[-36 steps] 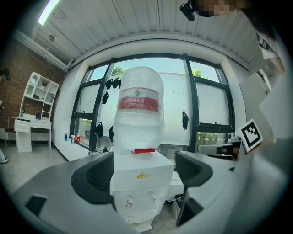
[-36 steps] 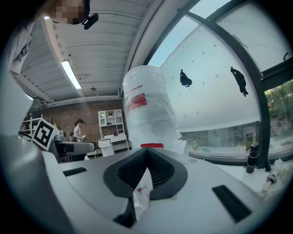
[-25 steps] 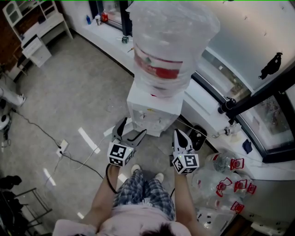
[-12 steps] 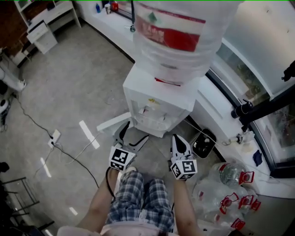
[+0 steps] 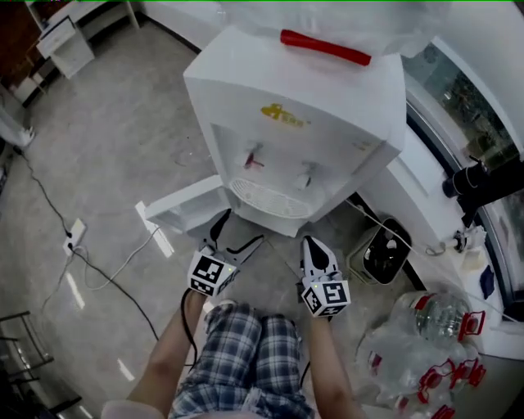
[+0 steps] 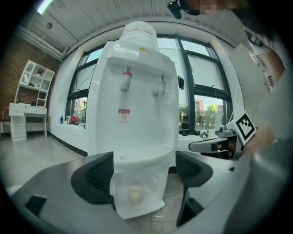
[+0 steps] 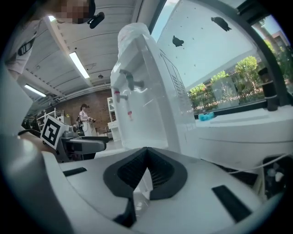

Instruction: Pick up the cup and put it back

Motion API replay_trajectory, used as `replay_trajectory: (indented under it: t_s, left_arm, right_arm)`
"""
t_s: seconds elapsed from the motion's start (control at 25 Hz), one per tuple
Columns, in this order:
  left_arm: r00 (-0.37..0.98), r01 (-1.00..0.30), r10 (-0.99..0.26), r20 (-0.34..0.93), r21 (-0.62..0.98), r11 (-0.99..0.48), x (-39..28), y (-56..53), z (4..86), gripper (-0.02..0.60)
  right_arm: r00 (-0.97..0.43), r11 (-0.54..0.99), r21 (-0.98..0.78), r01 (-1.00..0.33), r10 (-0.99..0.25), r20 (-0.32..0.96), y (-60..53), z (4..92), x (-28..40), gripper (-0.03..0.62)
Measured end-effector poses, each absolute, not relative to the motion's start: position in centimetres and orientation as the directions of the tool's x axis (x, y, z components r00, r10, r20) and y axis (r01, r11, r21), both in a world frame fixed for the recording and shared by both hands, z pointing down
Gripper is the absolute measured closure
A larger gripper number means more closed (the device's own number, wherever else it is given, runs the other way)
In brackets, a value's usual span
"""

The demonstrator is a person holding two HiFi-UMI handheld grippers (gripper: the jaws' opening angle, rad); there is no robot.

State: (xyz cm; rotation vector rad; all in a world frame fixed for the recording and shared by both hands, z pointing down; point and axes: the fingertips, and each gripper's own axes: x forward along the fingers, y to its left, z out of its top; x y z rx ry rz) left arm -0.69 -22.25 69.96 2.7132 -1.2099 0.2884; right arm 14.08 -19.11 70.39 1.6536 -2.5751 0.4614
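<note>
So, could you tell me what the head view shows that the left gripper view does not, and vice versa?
Only the head view shows the power strip on the floor, the black container, the clear bottles and the person's checked shorts. Only the left gripper view shows the ceiling, the red sticker below the taps and a pale round thing low in the water dispenser, too blurred to name. Both show the dispenser, its two taps, the left gripper with jaws apart, and the right gripper.

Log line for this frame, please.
left gripper: open, empty | right gripper: shut, empty | both facing water dispenser | cabinet door: swung open
</note>
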Motion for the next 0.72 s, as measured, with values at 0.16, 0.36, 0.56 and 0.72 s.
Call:
replay_trajectory:
  t_s: [0.16, 0.36, 0.56, 0.72]
  left_arm:
    - [0.671, -0.724, -0.698, 0.251, 0.021, -0.689, -0.3, -23.4, 78.2, 0.173]
    - [0.7, -0.698, -0.672, 0.242, 0.031, -0.715, 0.3, -24.2, 87.3, 0.173]
    - [0.702, -0.701, -0.679, 0.213, 0.045, -0.711, 1.2, -26.6, 92.8, 0.173]
    - [0.713, -0.692, -0.667, 0.218, 0.061, -0.72, 2.3, -27.9, 95.2, 0.172]
  right_arm:
    - [-0.462, 0.428, -0.192, -0.883, -0.863, 0.203, -20.4, 78.1, 13.6, 0.577]
    - [-0.479, 0.452, -0.171, -0.875, -0.858, 0.183, -21.6, 85.3, 13.2, 0.577]
    - [-0.484, 0.463, -0.153, -0.873, -0.858, 0.17, -23.1, 90.0, 13.6, 0.577]
    - [-0.516, 0.497, -0.144, -0.856, -0.839, 0.172, -23.8, 92.2, 13.0, 0.577]
